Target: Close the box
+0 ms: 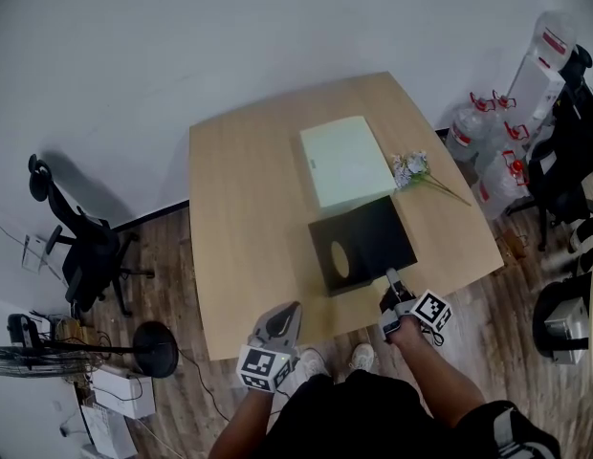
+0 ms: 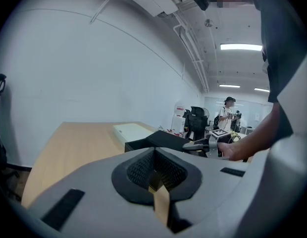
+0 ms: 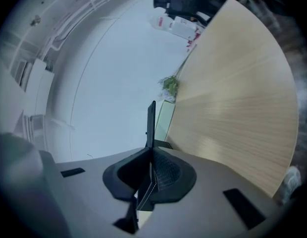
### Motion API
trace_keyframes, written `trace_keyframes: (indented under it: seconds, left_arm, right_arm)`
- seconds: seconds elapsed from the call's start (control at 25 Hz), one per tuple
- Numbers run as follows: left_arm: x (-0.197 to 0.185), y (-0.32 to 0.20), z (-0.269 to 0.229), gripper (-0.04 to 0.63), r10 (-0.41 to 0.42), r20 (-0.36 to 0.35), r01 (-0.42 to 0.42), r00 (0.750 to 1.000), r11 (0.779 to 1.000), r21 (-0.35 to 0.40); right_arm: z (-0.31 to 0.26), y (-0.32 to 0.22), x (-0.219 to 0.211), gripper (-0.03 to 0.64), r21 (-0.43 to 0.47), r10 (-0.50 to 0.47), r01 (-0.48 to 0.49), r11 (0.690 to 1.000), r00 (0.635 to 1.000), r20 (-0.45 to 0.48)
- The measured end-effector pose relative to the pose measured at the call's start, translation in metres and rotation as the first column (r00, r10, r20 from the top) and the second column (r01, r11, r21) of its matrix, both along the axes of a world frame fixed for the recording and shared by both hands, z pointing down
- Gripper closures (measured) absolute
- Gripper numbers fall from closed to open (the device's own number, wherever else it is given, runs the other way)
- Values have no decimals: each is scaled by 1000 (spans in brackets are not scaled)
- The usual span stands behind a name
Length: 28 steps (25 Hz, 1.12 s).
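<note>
A black box (image 1: 362, 245) with an oval hole in its flat upper panel lies on the wooden table (image 1: 249, 208), near the front right. Behind it rests a pale white lid-like box (image 1: 345, 161). My right gripper (image 1: 392, 277) is shut on the black box's near right edge; in the right gripper view that thin black panel (image 3: 151, 123) stands edge-on between the pads (image 3: 149, 157). My left gripper (image 1: 277, 325) hovers at the table's front edge, shut and empty, left of the box. From the left gripper view (image 2: 154, 175) the black box (image 2: 163, 140) lies ahead to the right.
A small bunch of flowers (image 1: 411, 168) lies just right of the white box. An office chair (image 1: 86, 247) stands left of the table, a fan base (image 1: 153, 349) near it. Water bottles (image 1: 488, 142) and dark chairs crowd the right side. A person (image 2: 227, 114) stands far off.
</note>
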<state>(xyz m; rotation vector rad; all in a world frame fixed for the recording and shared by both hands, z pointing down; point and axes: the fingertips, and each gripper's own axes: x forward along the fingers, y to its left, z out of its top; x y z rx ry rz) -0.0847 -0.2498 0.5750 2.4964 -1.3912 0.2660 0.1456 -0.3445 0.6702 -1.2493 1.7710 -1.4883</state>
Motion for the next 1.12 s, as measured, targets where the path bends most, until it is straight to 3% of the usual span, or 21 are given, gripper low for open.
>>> trace_keyframes:
  seconds: [0.16, 0.36, 0.44, 0.6, 0.84, 1.12]
  left_arm:
    - [-3, 1, -1, 580, -12, -22, 12, 1000, 1000, -2]
    - [-6, 5, 1, 580, -17, -27, 17, 999, 1000, 0]
    - [-6, 6, 1, 580, -20, -33, 20, 999, 1000, 1]
    - [-9, 10, -3, 580, -26, -51, 26, 998, 1000, 5]
    - [-9, 15, -11, 580, -15, -69, 17, 998, 999, 29]
    - [-20, 21, -12, 580, -28, -81, 30, 996, 999, 28]
  right_arm:
    - [-15, 0, -6, 583, 69, -64, 78, 995, 981, -185]
    - [-24, 3, -16, 584, 131, -116, 185, 974, 902, -416]
    - [-30, 5, -21, 584, 151, -136, 248, 957, 843, -520]
    - [-38, 10, -33, 584, 168, -149, 372, 913, 688, -711]
    - [-45, 17, -50, 583, 161, -93, 495, 854, 448, -889]
    - [-47, 21, -65, 581, 155, -32, 569, 807, 305, -952]
